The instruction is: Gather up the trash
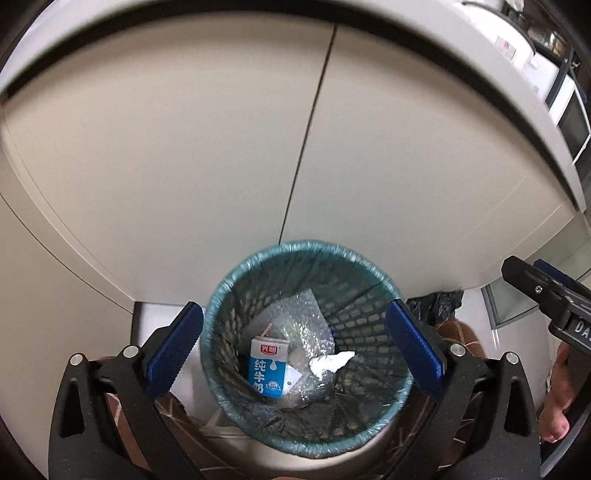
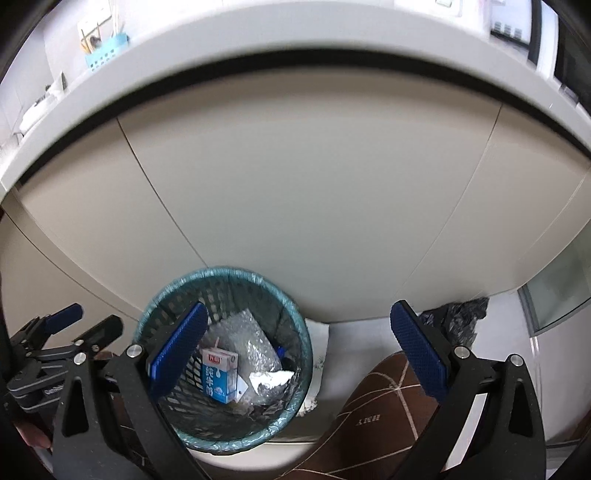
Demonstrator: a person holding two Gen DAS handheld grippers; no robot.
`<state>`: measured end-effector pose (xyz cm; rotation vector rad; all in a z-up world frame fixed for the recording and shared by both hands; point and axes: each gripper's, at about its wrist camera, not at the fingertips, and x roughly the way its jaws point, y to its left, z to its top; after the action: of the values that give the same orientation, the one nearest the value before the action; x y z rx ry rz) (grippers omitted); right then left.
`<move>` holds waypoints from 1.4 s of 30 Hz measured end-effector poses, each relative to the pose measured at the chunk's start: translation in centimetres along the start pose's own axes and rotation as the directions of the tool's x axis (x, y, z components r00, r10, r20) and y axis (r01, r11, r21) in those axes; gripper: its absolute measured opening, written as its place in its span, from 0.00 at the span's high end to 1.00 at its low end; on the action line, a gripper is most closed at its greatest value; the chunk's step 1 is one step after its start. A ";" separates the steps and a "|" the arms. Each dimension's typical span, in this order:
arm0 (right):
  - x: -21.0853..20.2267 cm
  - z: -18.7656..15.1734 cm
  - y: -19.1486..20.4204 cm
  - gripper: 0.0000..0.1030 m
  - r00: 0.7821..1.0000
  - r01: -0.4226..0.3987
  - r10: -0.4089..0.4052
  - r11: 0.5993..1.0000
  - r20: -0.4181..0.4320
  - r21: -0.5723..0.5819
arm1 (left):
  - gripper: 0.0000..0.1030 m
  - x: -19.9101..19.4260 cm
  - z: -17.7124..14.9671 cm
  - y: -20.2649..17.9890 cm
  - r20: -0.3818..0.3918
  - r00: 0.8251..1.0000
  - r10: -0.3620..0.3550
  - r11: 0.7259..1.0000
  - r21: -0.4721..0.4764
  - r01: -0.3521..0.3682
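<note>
The left gripper (image 1: 293, 350) hangs over the waste bin (image 1: 221, 369) with its blue pads spread wide and nothing between them; the right gripper (image 2: 299, 354) stands just beside the bin, jaws likewise parted and empty. Below, inside the teal-lined mesh bin, lie the trash pieces — a blue-and-white milk carton (image 1: 269, 369) leaning on its side, a crumpled white tissue (image 1: 330, 362) next to it, and bubble wrap (image 1: 295, 317) behind both. A brown patterned cushion (image 2: 373, 417) sits near the bin on the right. Farther back rise beige cabinet doors (image 1: 184, 166) under a white countertop (image 2: 295, 33).
</note>
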<state>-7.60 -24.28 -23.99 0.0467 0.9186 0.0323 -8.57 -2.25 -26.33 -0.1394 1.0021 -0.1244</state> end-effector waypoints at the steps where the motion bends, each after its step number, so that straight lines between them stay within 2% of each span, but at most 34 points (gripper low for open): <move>1: -0.6 0.3 0.1 0.07 1.000 0.005 -0.005 1.000 0.006 -0.002 | 0.06 -0.9 0.3 0.0 0.010 1.000 -0.003 1.000 -0.006 0.003; 4: -3.0 1.5 0.5 0.07 1.000 0.010 -0.010 1.000 0.026 -0.010 | 0.06 -3.8 1.5 -0.1 0.027 1.000 0.015 1.000 -0.012 -0.015; 7: -5.0 2.3 0.9 0.07 0.999 -0.028 0.028 0.999 0.027 -0.015 | 0.06 -6.4 2.2 -0.8 0.060 0.997 0.040 0.999 0.027 -0.041; 11: -7.9 3.2 0.7 0.07 0.996 -0.056 0.055 0.998 0.076 0.009 | 0.06 -9.4 2.9 -1.2 0.102 0.995 0.023 0.999 0.031 -0.026; 16: -10.2 3.6 1.0 0.07 0.995 -0.022 0.022 1.000 0.101 -0.001 | 0.06 -12.1 3.7 -1.4 0.124 0.991 0.048 0.998 0.028 -0.052; 19: -11.6 3.9 1.2 0.07 0.993 -0.023 0.024 1.000 0.112 -0.010 | 0.06 -13.4 4.1 -1.4 0.148 0.989 0.031 0.999 0.014 -0.033; 28: -16.5 4.7 2.1 0.07 0.982 -0.020 0.025 0.999 0.188 -0.027 | 0.06 -17.7 5.1 -2.6 0.192 0.980 0.059 0.998 0.023 -0.064; 32: -18.6 4.6 2.6 0.07 0.972 -0.004 0.013 0.999 0.236 -0.041 | 0.06 -20.1 5.2 -2.7 0.226 0.972 0.065 0.997 0.019 -0.071; 39: -20.7 4.6 3.1 0.07 0.966 -0.019 0.029 0.999 0.258 -0.041 | 0.06 -23.3 4.7 -3.6 0.301 0.951 0.072 0.994 0.058 -0.094; 42: -21.2 4.6 3.1 0.07 0.962 -0.008 0.017 0.999 0.272 -0.036 | 0.06 -23.5 4.6 -3.9 0.293 0.954 0.069 0.994 0.064 -0.091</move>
<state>-16.82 -22.33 -4.18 0.0243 0.6418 0.0521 -17.32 -1.90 -3.73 -0.0444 0.7065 -0.0652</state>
